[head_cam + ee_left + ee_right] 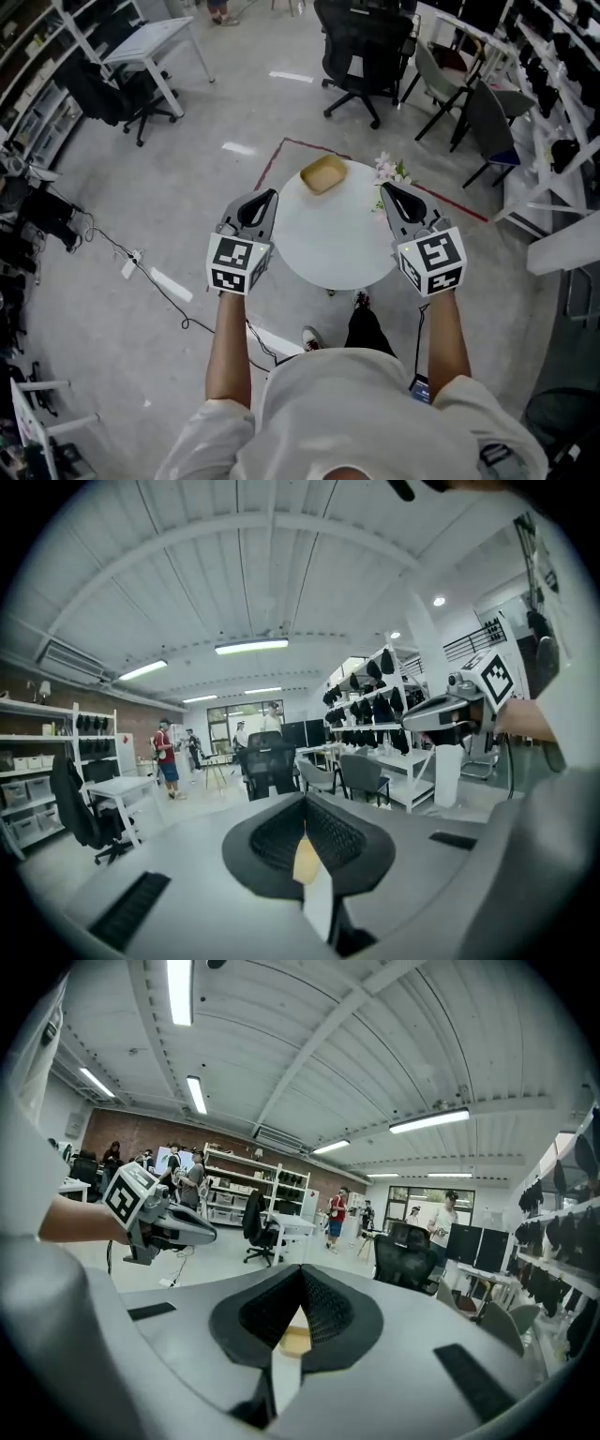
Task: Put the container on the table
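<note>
A tan, shallow container point(322, 174) sits on the far part of the round white table point(328, 253). My left gripper point(271, 195) hovers over the table's left edge, held roughly level, shut with nothing in it. My right gripper point(385, 187) hovers over the right edge, also shut and empty. Both are raised above the tabletop and apart from the container. In the left gripper view the black pads point(281, 836) meet and a tan sliver of the container point(306, 862) shows below them. The right gripper view shows the same sliver point(296, 1338).
A small bunch of pale flowers point(389, 171) lies at the table's far right edge. Red tape point(300, 143) marks the floor behind the table. Black office chairs point(361, 56), a white desk point(150, 42), a floor cable point(141, 272) and shelving point(553, 66) surround it. People stand far off point(167, 757).
</note>
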`<state>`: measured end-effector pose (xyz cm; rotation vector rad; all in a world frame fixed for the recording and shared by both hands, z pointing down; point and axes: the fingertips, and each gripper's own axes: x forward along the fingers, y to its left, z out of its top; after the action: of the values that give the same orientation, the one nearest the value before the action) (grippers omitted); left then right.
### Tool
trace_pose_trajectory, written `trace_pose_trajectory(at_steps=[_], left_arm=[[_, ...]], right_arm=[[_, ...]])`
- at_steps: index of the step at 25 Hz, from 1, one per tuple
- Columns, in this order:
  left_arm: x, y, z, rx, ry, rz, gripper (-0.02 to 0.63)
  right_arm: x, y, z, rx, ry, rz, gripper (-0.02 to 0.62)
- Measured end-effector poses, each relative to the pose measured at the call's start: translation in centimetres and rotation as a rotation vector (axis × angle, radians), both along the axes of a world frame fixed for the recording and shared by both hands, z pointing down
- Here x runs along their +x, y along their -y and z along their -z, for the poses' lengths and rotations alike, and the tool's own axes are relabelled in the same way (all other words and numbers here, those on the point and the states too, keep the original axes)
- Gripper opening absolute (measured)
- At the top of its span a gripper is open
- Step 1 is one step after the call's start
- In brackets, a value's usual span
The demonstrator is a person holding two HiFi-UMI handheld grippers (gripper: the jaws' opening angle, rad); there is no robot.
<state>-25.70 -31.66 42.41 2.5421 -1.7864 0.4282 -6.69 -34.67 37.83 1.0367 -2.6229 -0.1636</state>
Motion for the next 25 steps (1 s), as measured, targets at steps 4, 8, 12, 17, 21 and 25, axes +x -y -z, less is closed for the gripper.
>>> trace_pose_trajectory(at_steps=[4,8,12,17,21,25], left_arm=[[0.0,-3.6,4.0,0.065,0.013,0.008,0.018],[0.1,-6.7,6.9,0.120,0.026,0.017,0.018],[-0.2,-8.7,8.9,0.153,0.031,0.016,0.018],[-0.3,-9.6,9.3,0.164,0.042,0.019,0.018],[-0.4,-9.8,9.0,0.158,0.042,0.018,0.018],[-0.9,-10.0,8.8,0.156,0.044,0.023,0.018]], right_arm=[[-0.6,-2.6,2.6,0.043,0.018,0.017,0.014],[-1.0,-4.7,4.3,0.079,0.027,0.036,0.014],[-1.8,-6.2,5.1,0.094,0.020,0.047,0.014],[-2.2,-6.8,5.2,0.096,0.013,0.053,0.014],[-2.3,-6.8,5.1,0.094,0.007,0.053,0.014],[-2.7,-7.1,5.0,0.094,0.002,0.053,0.014]])
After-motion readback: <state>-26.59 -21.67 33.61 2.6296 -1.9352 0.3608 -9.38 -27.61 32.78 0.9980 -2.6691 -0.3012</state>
